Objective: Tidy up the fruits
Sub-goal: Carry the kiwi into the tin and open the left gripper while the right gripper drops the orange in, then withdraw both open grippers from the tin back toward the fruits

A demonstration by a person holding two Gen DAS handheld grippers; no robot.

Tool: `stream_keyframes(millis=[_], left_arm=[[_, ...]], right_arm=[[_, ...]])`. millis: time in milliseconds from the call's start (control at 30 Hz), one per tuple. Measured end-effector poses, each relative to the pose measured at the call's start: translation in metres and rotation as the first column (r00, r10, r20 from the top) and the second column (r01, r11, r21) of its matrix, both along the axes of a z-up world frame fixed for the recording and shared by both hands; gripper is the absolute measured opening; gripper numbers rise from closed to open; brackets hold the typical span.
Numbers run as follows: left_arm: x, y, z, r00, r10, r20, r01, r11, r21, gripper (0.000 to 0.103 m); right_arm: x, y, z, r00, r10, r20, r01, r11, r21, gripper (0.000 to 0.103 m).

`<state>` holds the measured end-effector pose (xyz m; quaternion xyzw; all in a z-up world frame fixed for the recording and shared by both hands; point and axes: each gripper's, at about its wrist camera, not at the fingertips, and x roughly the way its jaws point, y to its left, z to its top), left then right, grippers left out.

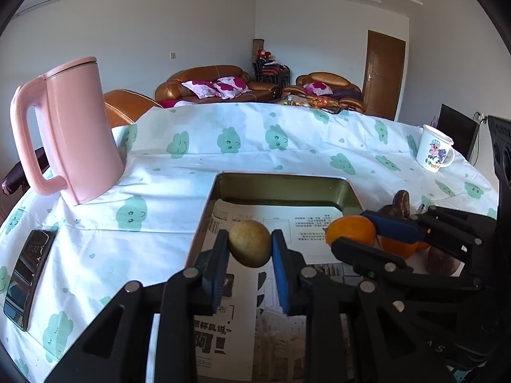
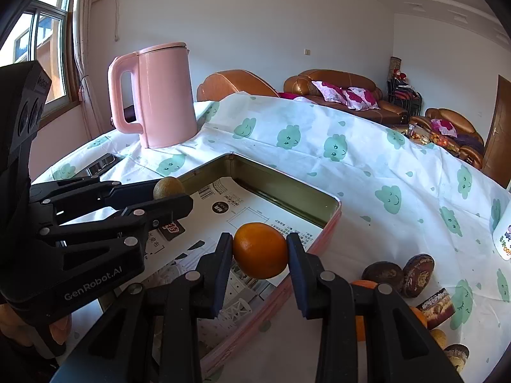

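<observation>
My left gripper (image 1: 250, 249) is shut on a small yellow-green fruit (image 1: 249, 243) and holds it over the metal tray (image 1: 281, 181), which is lined with printed paper. It also shows at the left of the right wrist view (image 2: 172, 195) with the fruit (image 2: 168, 187). My right gripper (image 2: 260, 250) is shut on an orange (image 2: 260, 250) over the tray's right part (image 2: 287, 188). It shows in the left wrist view (image 1: 354, 228), with the orange (image 1: 350, 229).
A pink kettle (image 1: 72, 127) stands at the back left, a phone (image 1: 27, 274) lies left of the tray, and a white mug (image 1: 434, 152) stands at the back right. Dark round pastries (image 2: 399, 274), a cake slice (image 2: 436, 308) and another orange (image 2: 362, 287) lie right of the tray.
</observation>
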<state>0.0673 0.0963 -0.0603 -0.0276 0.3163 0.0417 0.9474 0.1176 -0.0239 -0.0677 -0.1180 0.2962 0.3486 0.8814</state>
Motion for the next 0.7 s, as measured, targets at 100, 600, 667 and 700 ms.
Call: stream_keyframes(millis=[100,600,667,700], left_arm=[[0.001,0.0,-0.002,1.0,0.001,-0.01,-0.001,1.0,-0.001,0.028],[-0.037,-0.021,0.03,0.982,0.007,0.186,-0.009,1.0,0.009,0.1],[-0.038,-0.038,0.034,0.979,-0.027,0.2,0.022,0.999,0.027,0.1],[-0.037,-0.047,0.035,0.979,-0.043,0.201,0.039,0.999,0.024,0.1]], right_arm=[[-0.002,0.004,-0.002,1.0,0.02,-0.002,-0.02,1.0,-0.012,0.037],[-0.043,-0.076,0.017,0.991,-0.087,0.1,0.081,0.995,0.06,0.056],[-0.045,-0.102,0.019,0.982,-0.147,0.118,0.141,0.988,0.063,0.056],[-0.045,-0.115,0.019,0.974,-0.186,0.131,0.18,0.982,0.059,0.057]])
